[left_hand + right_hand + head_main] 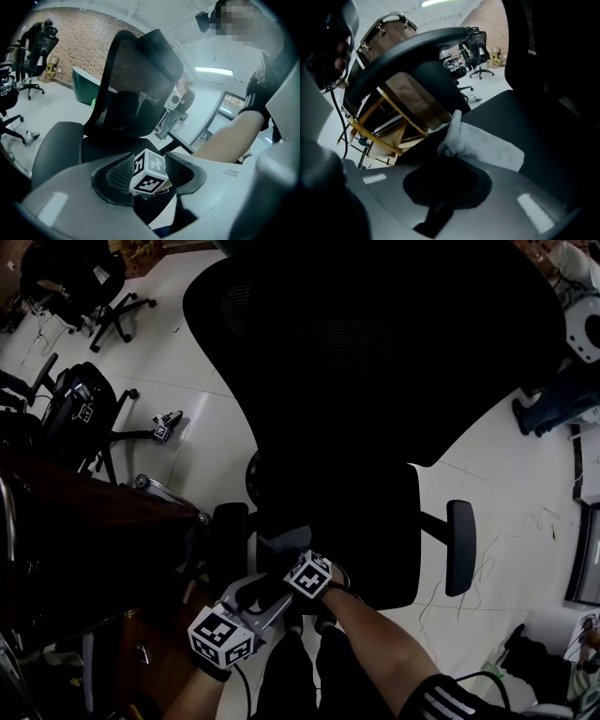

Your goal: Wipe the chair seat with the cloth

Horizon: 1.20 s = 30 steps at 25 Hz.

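- White fluffy towelling cloth [485, 145] lies bunched on the black padded chair seat [525, 117], by its near edge.
- Right gripper [449, 160], held low, pinches one end of the cloth.
- Left gripper [149, 159] sits close behind, jaws apart.

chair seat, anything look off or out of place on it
Nothing looks spilled or damaged. The cloth is the one oddity. It is pinched in the right hand-held gripper and sits bunched on the chair seat, with one end poking up rather than spread flat.
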Each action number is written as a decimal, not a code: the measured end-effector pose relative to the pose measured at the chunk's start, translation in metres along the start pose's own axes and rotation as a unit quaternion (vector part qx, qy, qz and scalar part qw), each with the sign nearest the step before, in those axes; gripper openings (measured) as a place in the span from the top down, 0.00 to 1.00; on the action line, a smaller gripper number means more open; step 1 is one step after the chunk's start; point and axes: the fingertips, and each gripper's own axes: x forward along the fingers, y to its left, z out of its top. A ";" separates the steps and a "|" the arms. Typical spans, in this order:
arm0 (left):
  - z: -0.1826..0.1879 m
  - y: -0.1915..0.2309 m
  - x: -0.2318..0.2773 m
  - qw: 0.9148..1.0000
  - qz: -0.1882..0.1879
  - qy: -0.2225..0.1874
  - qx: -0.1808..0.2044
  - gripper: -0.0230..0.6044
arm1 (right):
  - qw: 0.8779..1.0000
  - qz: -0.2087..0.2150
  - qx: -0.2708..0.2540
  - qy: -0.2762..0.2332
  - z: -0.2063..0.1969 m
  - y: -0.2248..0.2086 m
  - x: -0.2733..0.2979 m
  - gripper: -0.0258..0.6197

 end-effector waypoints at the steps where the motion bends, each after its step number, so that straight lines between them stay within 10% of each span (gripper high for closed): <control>1: -0.003 0.000 0.000 1.000 0.000 0.002 -0.003 0.60 | 1.000 -0.004 -0.004 0.010 -0.010 -0.002 0.001 0.92; 19: -0.015 -0.038 0.022 0.998 -0.031 0.050 0.021 0.64 | 0.982 -0.134 0.101 0.091 -0.210 -0.122 -0.138 0.92; 30: -0.021 -0.034 -0.027 0.997 0.011 0.068 0.020 0.68 | 0.999 -0.009 0.024 -0.028 -0.045 0.017 -0.070 0.92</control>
